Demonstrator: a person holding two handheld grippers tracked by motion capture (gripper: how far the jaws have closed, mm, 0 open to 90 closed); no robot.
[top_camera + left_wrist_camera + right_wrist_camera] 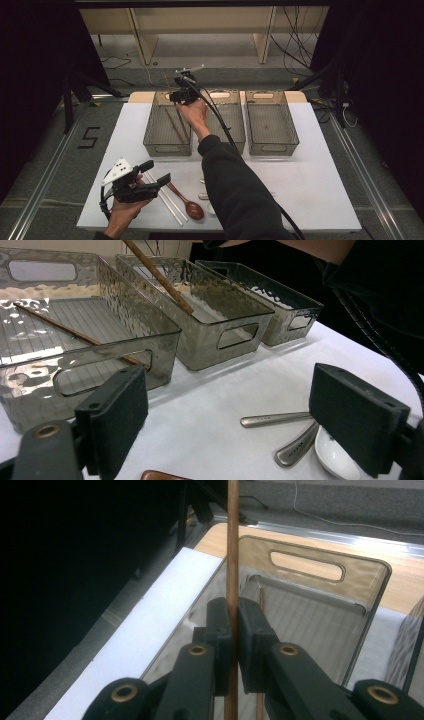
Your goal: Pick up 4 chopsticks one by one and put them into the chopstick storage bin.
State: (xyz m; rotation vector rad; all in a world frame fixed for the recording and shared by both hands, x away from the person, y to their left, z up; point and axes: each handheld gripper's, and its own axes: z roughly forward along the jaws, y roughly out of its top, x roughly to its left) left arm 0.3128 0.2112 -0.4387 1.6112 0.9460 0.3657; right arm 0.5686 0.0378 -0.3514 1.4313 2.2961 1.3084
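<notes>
Currently your right tongs [234, 645] pinch a wooden chopstick [232, 555] over the far end of the left bin [150, 127]; its long axis runs near-to-far, matching the chopstick already inside [173, 125]. Left tongs [156, 173] sit spread, near-left on the bench [310, 185].

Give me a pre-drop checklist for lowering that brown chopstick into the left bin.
1. Right tongs shut on the held chopstick: ok.
2. Chopstick above the left bin: ok.
3. Room beside the chopstick already in the bin: ok.
4. Left tongs open, away from the bins: ok.
5. Cable off the bin rims: cannot tell.
</notes>
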